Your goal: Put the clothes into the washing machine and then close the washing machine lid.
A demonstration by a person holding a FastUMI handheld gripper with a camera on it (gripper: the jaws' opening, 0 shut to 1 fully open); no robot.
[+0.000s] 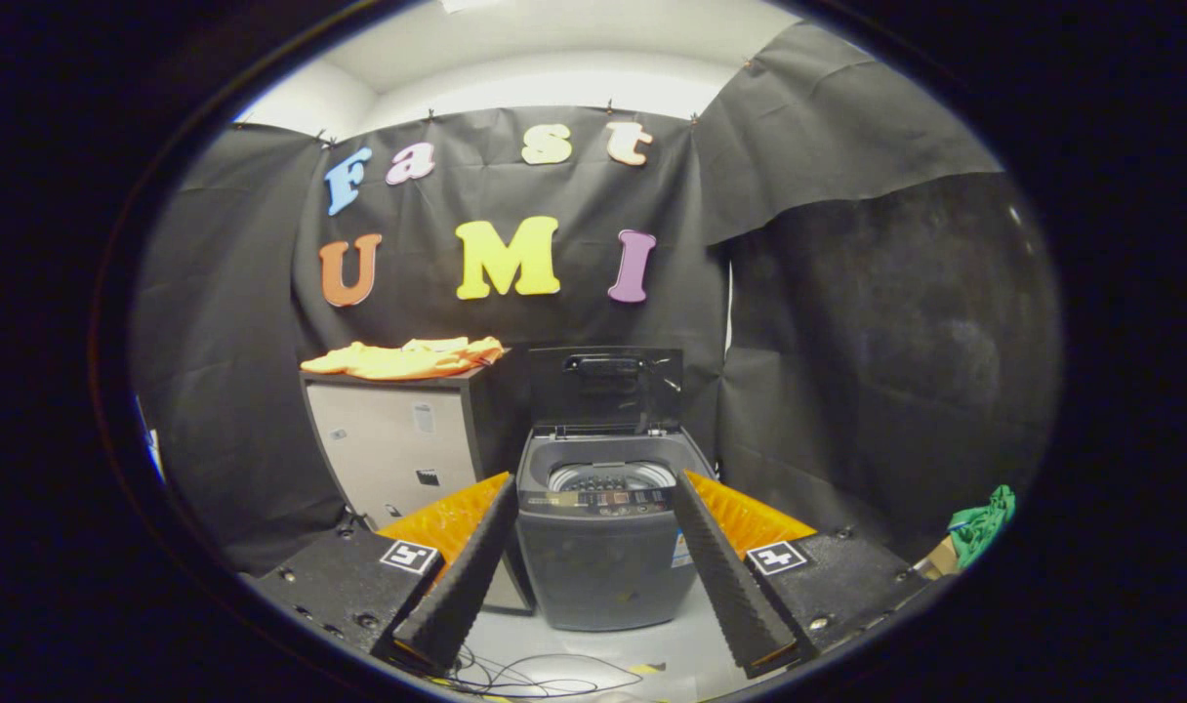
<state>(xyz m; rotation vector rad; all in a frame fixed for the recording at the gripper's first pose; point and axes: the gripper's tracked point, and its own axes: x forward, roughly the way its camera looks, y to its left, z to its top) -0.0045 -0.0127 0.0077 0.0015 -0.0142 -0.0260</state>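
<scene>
Gripper view, washer [603,547] lid up, fingers [457,586] apart, empty

A cabinet [398,459] with a pale front and dark top stands against the black cloth wall [877,391]. A green cloth [982,525] lies on a cardboard piece [935,560] at 4 o'clock, low against the wall. Loose black cables [535,674] trail across the light floor [652,649] at 6 o'clock. The ceiling [554,49] is white.
</scene>
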